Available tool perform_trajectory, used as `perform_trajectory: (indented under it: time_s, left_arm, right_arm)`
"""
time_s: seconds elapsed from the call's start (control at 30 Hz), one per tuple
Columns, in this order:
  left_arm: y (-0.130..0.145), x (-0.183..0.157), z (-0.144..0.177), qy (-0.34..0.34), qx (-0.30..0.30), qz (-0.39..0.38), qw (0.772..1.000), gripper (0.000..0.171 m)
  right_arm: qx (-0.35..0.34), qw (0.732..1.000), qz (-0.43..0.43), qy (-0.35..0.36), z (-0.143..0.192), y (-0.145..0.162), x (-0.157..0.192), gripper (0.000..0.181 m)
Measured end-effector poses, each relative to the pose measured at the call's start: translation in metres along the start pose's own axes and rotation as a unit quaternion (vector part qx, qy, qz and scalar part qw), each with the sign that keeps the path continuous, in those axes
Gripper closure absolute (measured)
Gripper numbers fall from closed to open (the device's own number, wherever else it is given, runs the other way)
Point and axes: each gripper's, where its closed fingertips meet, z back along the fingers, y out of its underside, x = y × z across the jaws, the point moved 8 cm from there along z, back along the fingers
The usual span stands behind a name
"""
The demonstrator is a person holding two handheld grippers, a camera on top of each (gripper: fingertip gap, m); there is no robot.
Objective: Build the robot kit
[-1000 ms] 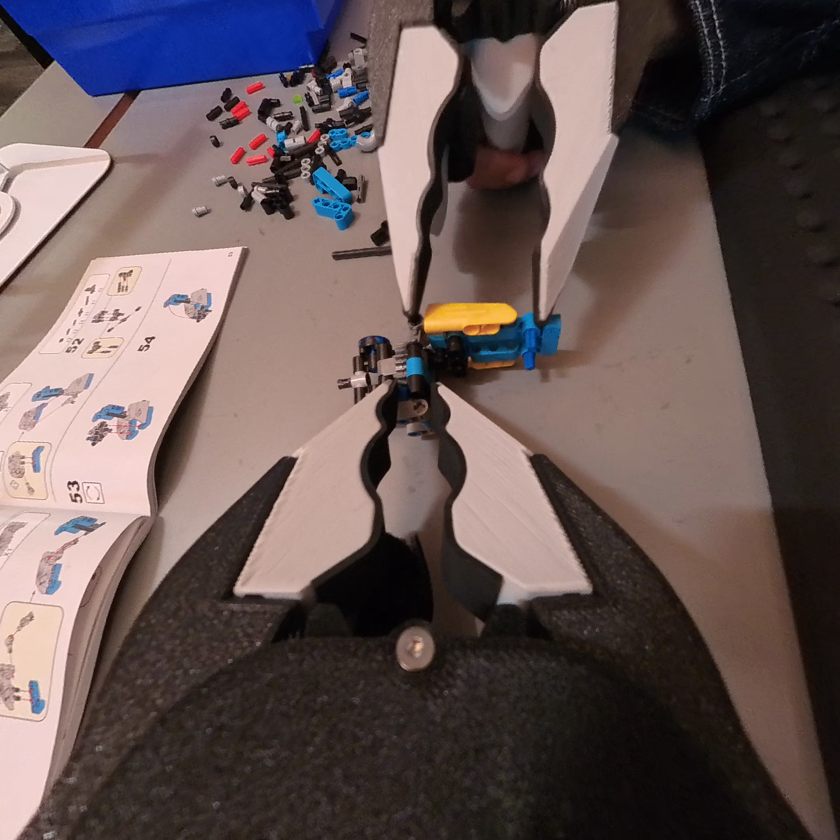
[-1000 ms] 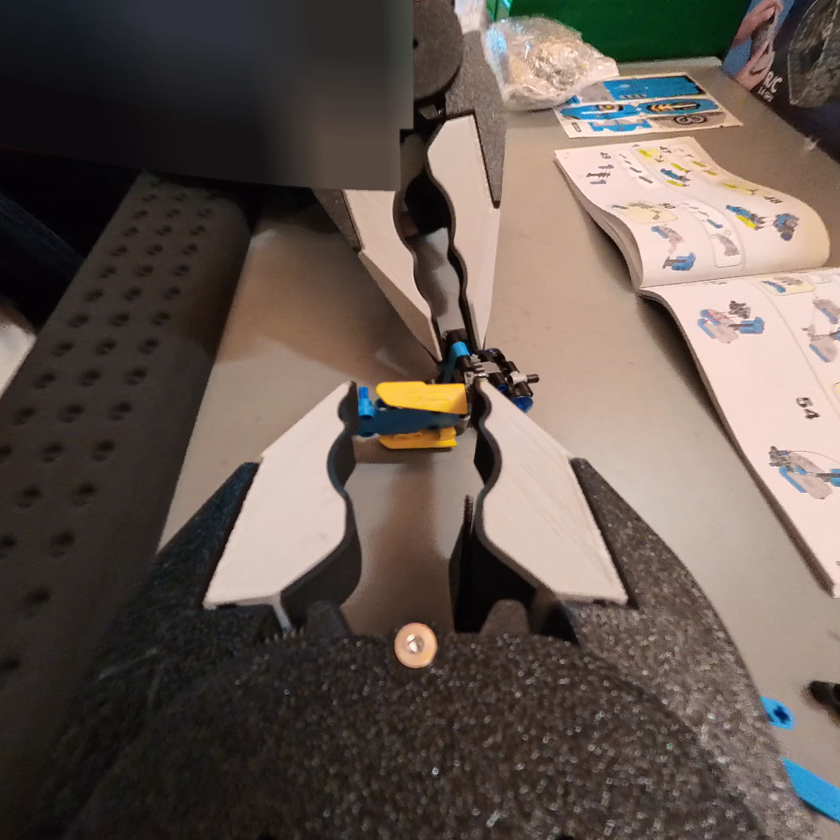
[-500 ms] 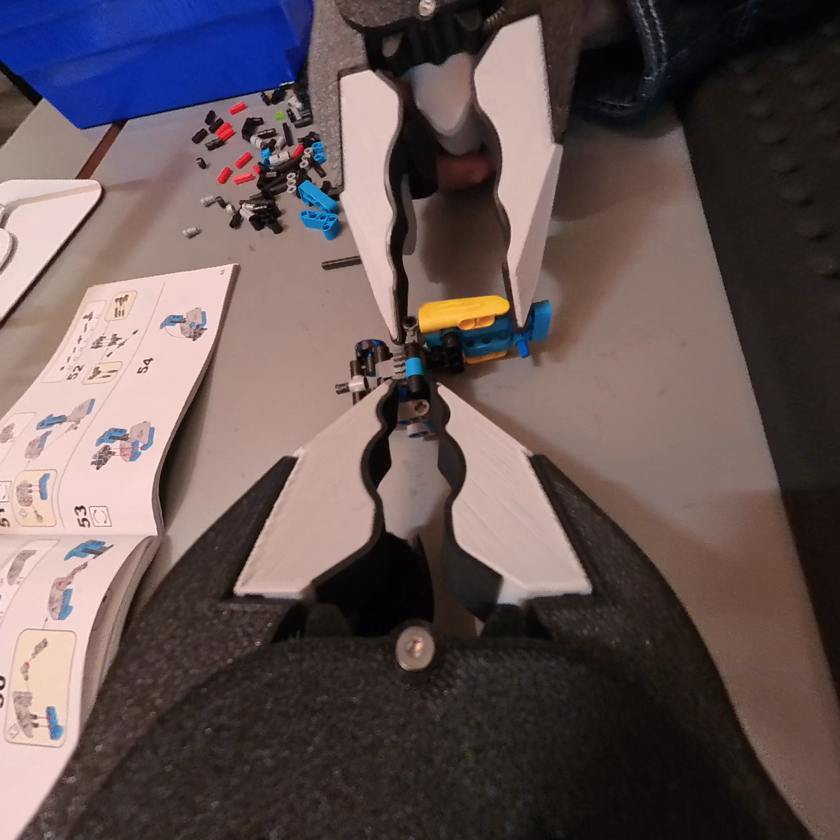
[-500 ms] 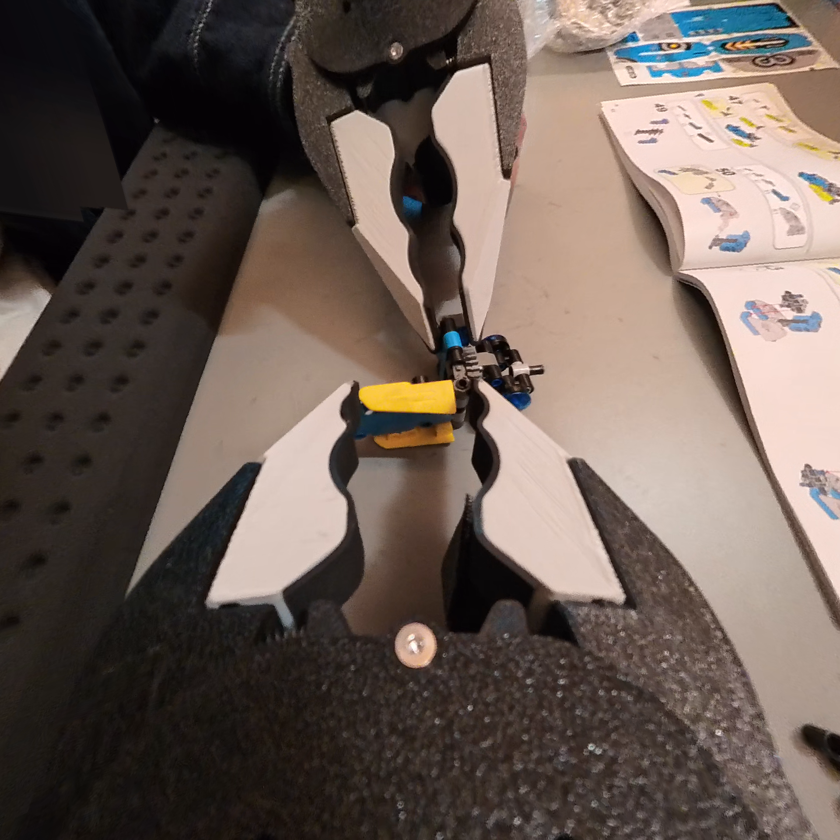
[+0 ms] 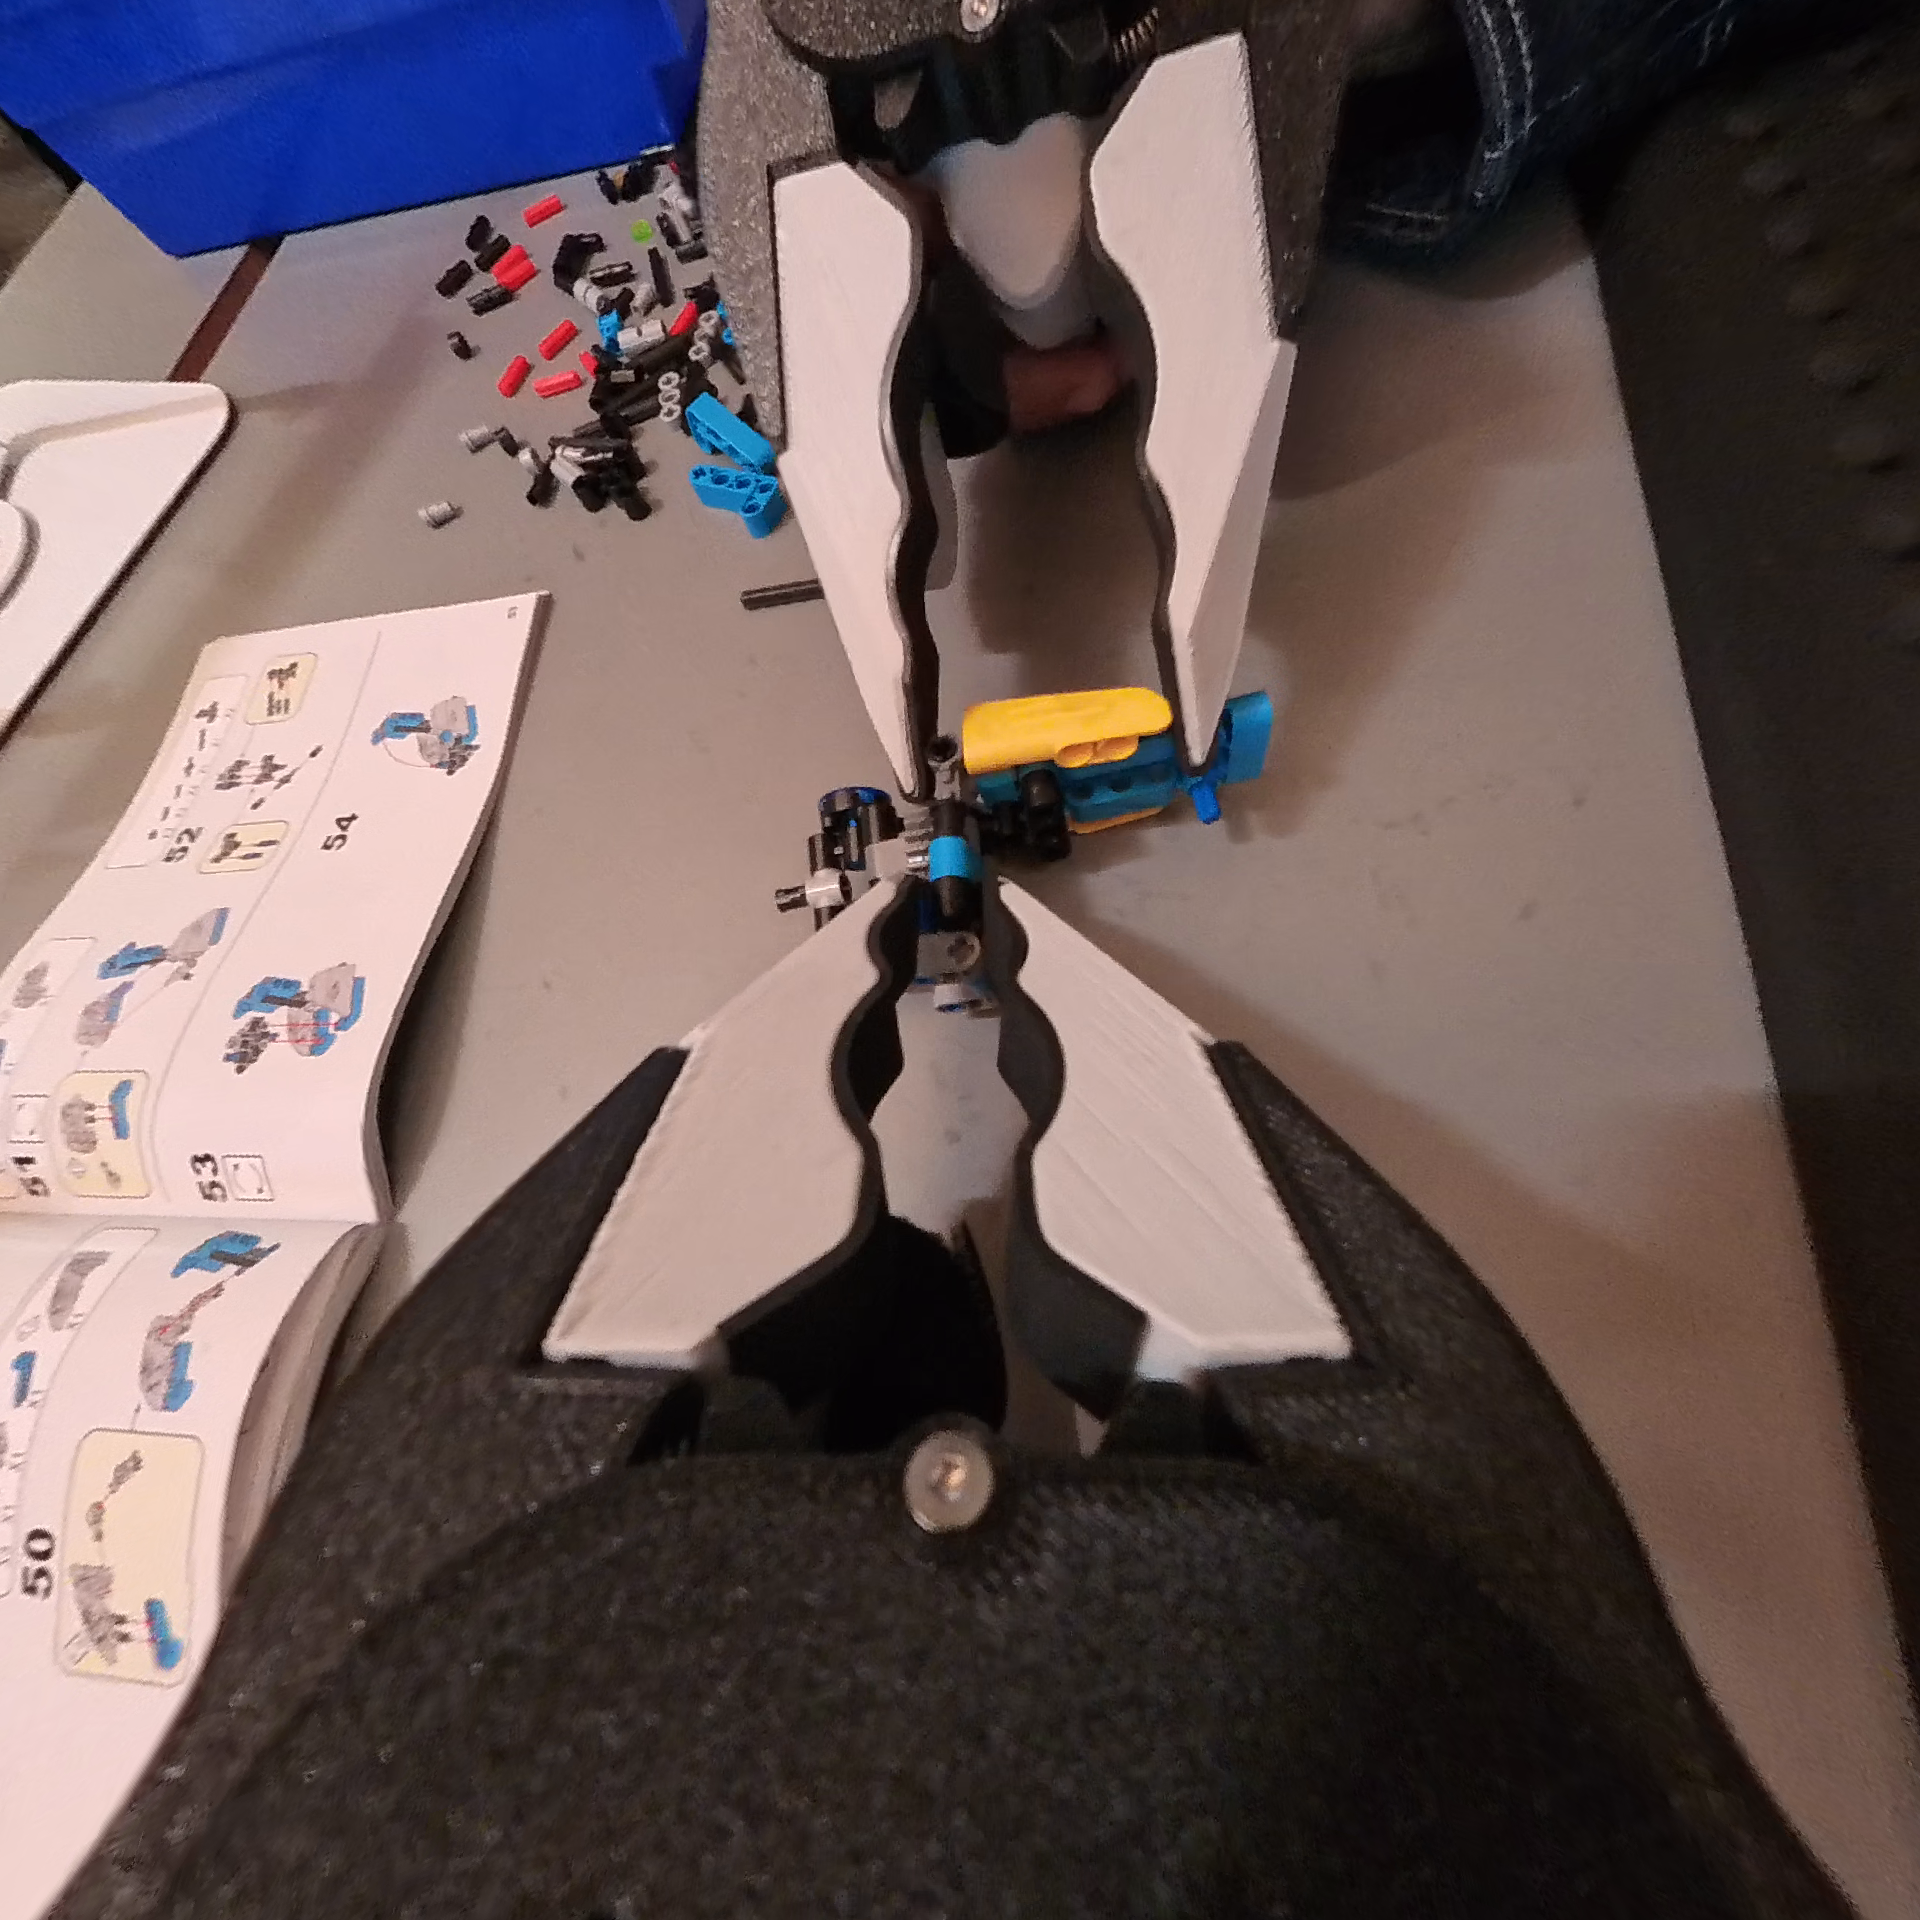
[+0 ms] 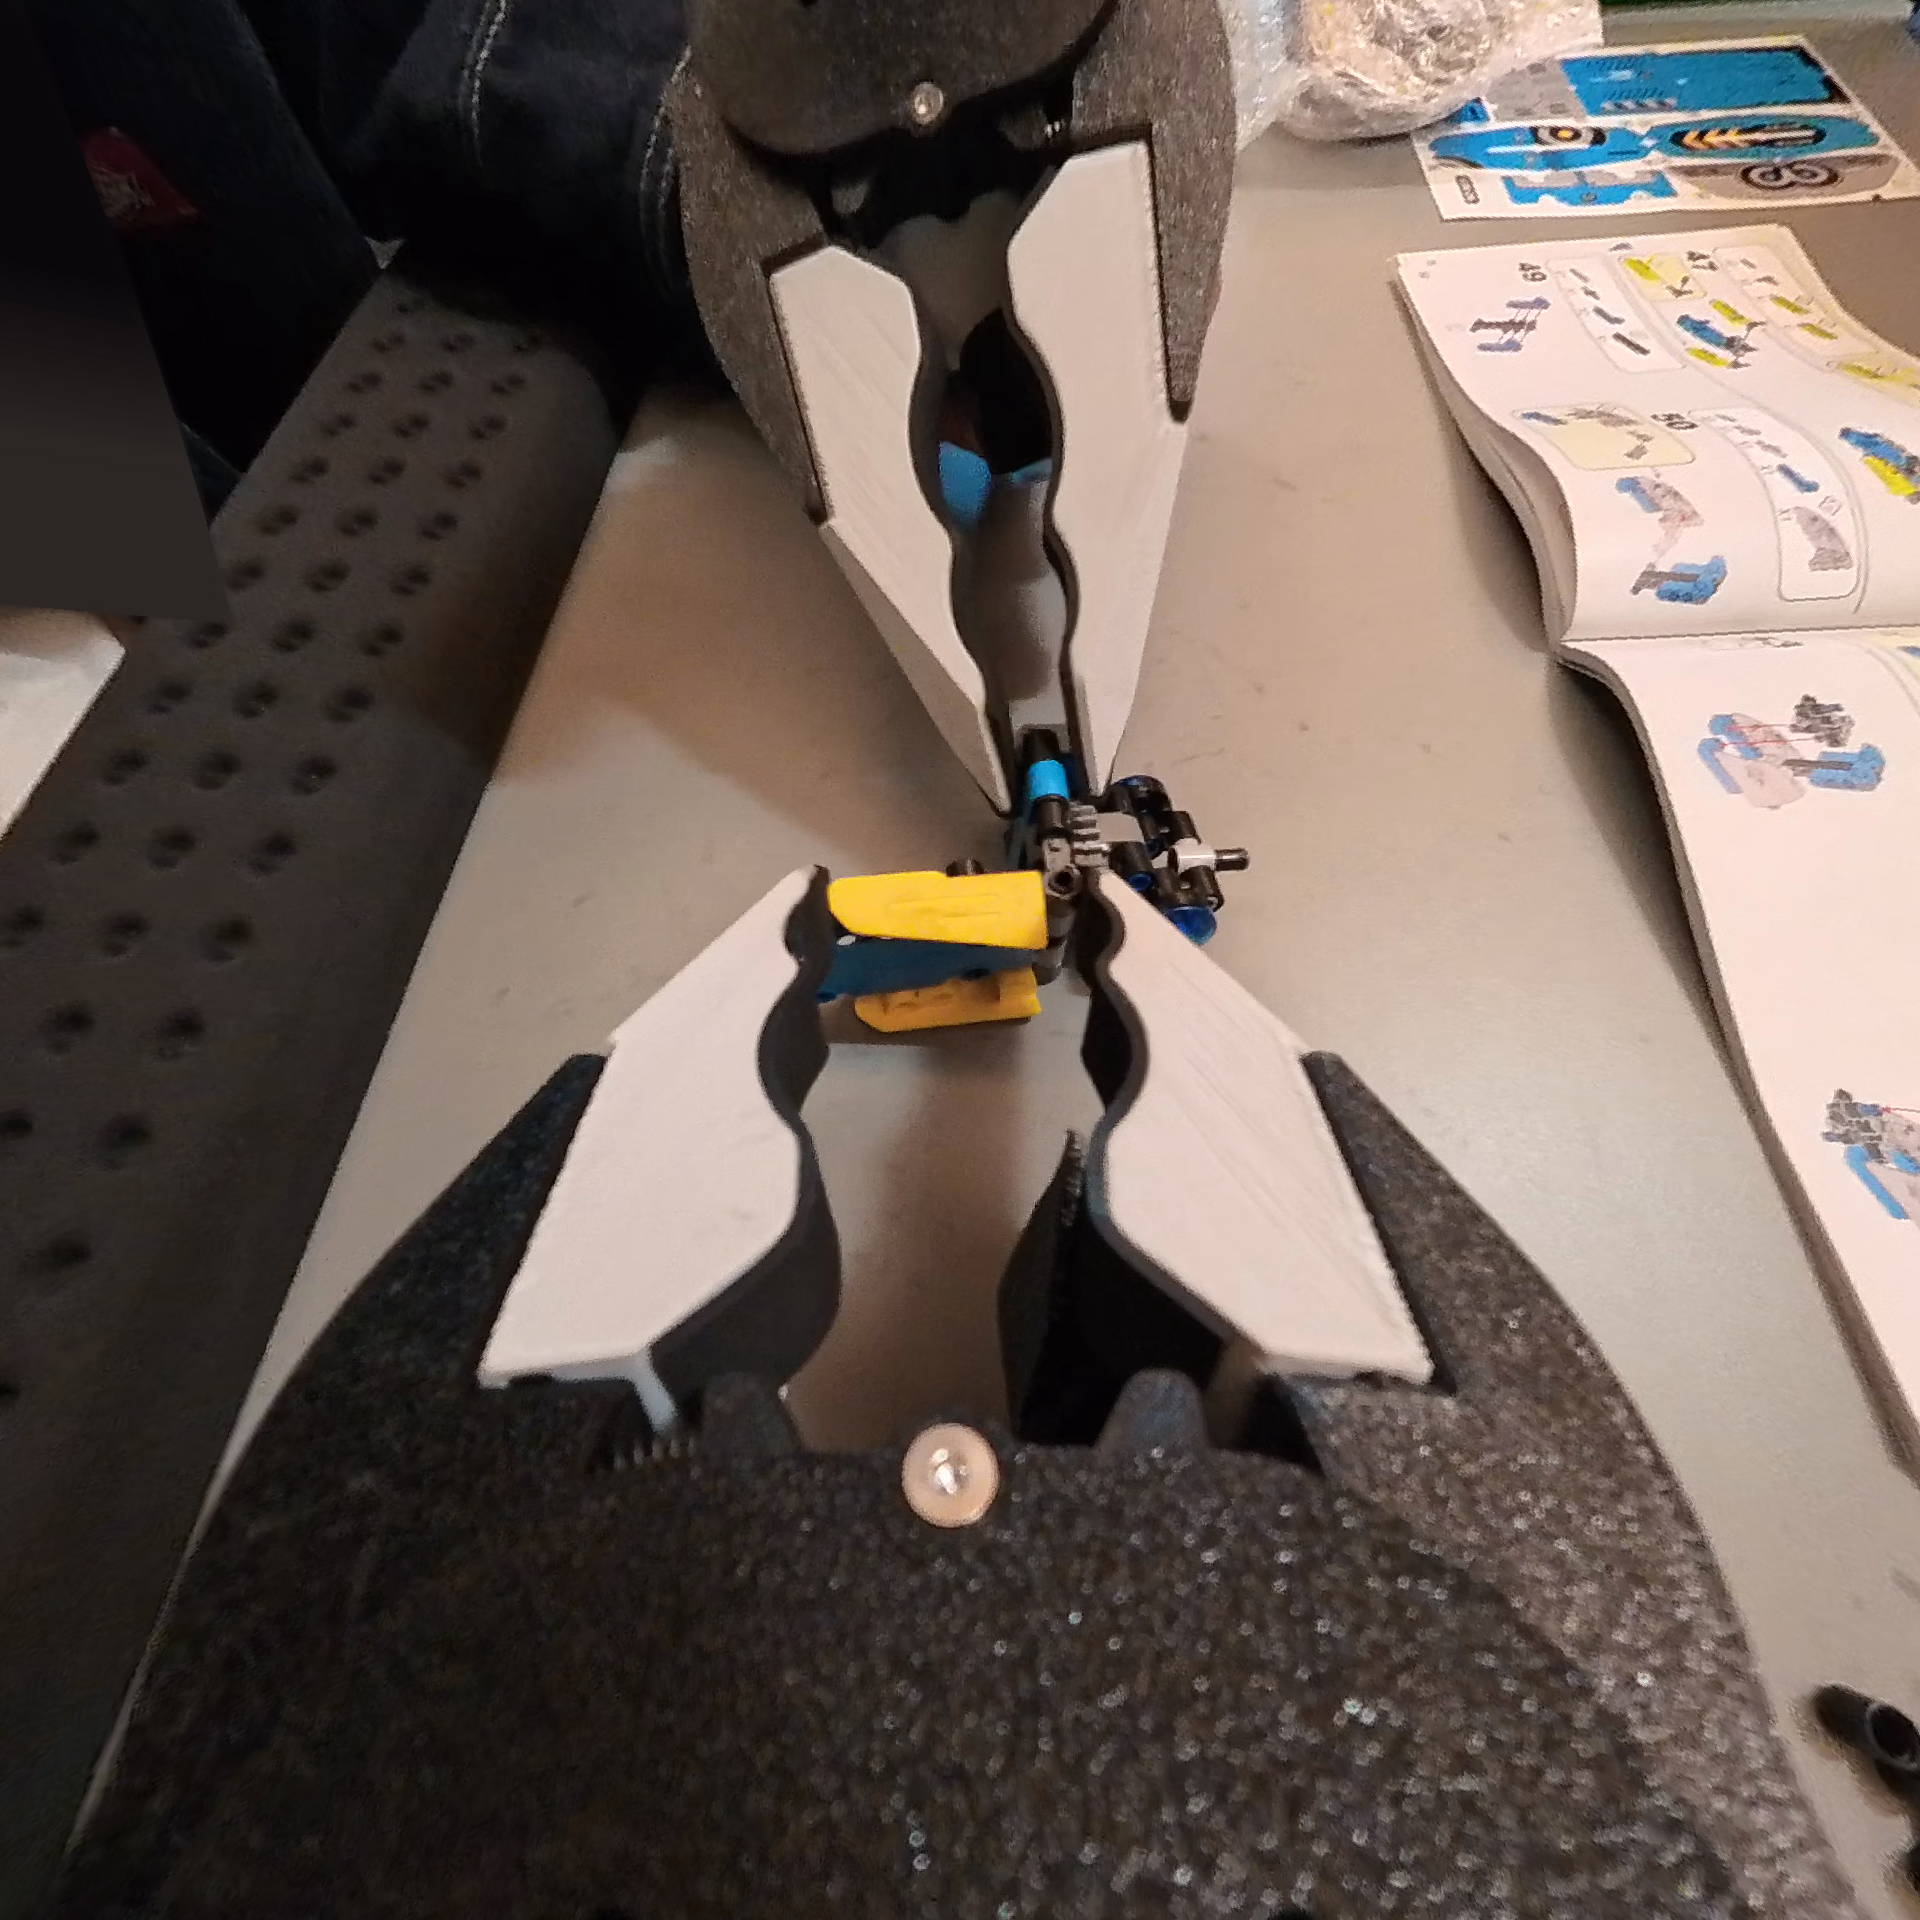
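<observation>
On the grey table (image 5: 1351, 1039), a small brick model (image 5: 1039, 769) is pinched by the narrow left gripper (image 5: 951, 914) and straddled by the wider right gripper (image 6: 945, 935). Loose parts (image 5: 613, 343) are only seen from the left wrist, a sticker sheet (image 6: 1652, 135) only from the right.

Booklet (image 5: 312, 883) (open) and loose parts (image 5: 613, 353) crowd leftward.

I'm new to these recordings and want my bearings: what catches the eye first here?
Dead centre on the grey table, two grippers meet tip to tip over a small brick model, yellow and blue. The left gripper pinches its black-and-blue end; the right gripper straddles the yellow part. An open instruction booklet and scattered loose pieces lie beside them.
</observation>
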Motion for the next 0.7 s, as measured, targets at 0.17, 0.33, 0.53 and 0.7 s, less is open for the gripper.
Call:
perform_trajectory:
  time_s: [0.17, 0.33, 0.53, 0.7]
  left_arm:
    - [-0.003, -0.004, -0.001, -0.028, 0.017, -0.023, 0.999, 0.162]
    - [0.0, 0.001, -0.002, -0.004, -0.01, 0.043, 0.999, 0.163]
    - [-0.002, 0.014, -0.005, -0.017, -0.019, 0.184, 0.983, 0.163]
    - [-0.003, 0.037, 0.006, -0.011, -0.124, 0.381, 0.916, 0.163]
  right_arm:
    - [0.008, 1.0, -0.005, 0.016, -0.001, -0.002, -0.001, 0.135]
    - [-0.011, 1.0, -0.026, -0.005, 0.002, 0.001, -0.005, 0.134]
    - [-0.079, 0.994, -0.053, 0.048, 0.028, -0.008, -0.018, 0.114]
    - [-0.131, 0.98, -0.07, 0.133, 0.062, -0.007, -0.021, 0.108]
